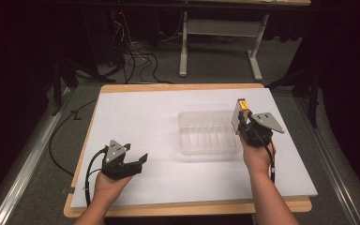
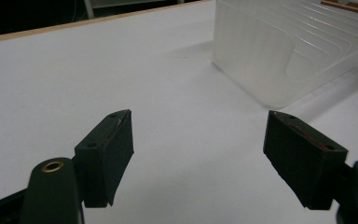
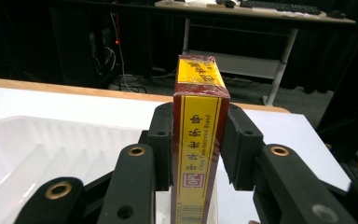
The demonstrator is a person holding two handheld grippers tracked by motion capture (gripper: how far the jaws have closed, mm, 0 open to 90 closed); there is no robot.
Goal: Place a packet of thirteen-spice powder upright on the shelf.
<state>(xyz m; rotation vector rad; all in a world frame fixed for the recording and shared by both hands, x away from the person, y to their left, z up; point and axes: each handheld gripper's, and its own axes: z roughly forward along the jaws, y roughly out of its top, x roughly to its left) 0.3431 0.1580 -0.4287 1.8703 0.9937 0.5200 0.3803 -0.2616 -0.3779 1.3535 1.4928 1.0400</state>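
A tall, narrow yellow and dark-red box (image 1: 240,111) with printed characters stands upright between the jaws of my right gripper (image 1: 243,123). The gripper is shut on it, at the right end of a clear ribbed plastic tray (image 1: 206,114). In the right gripper view the box (image 3: 198,140) is clamped on both sides by the black pads (image 3: 161,154), with the tray (image 3: 28,140) below and to the left. My left gripper (image 1: 138,163) rests low over the white table top at the front left, jaws wide apart with nothing between them. Its view shows the left gripper (image 2: 198,126) open, with the tray (image 2: 284,56) ahead on the right.
The white sheet (image 1: 145,108) covers a wooden table top whose edge shows all round. Beyond the far edge are a grey desk frame (image 1: 183,51) and loose cables (image 1: 136,56) on the floor. Bare white surface lies between the left gripper and the tray.
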